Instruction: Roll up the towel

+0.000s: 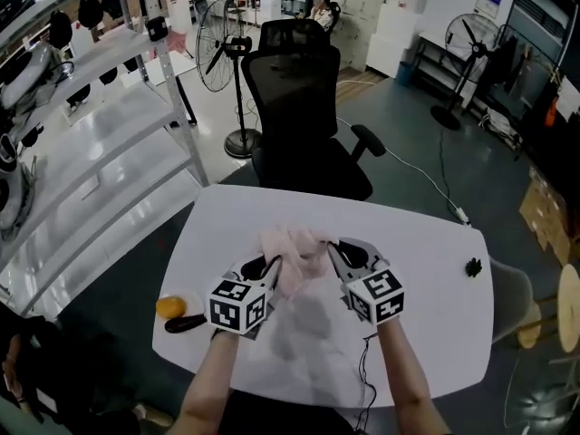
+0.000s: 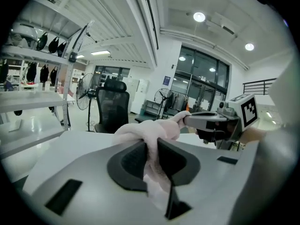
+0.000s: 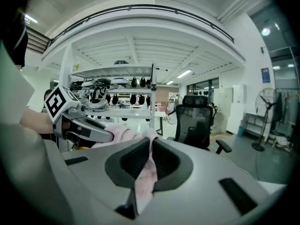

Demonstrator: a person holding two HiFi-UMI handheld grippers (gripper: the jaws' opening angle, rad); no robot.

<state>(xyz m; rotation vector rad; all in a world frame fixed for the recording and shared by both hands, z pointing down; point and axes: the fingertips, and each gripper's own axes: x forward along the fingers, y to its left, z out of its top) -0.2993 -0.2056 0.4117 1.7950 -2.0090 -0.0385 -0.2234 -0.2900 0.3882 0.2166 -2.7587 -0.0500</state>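
A bunched pale pink cloth towel point(image 1: 295, 257) is clamped by the left tongs point(image 1: 272, 265) and right tongs point(image 1: 333, 248) above the white worktop point(image 1: 426, 270), its length running crosswise between them.

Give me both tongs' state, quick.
Left tongs: closed on the pink towel.
Right tongs: closed on the same towel.

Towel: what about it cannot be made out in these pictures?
Head view: the towel, bunched between the left tongs and right tongs, hides its own edges and folds.
Left gripper view: the tongs' body covers its lower end.
Right gripper view: the same.
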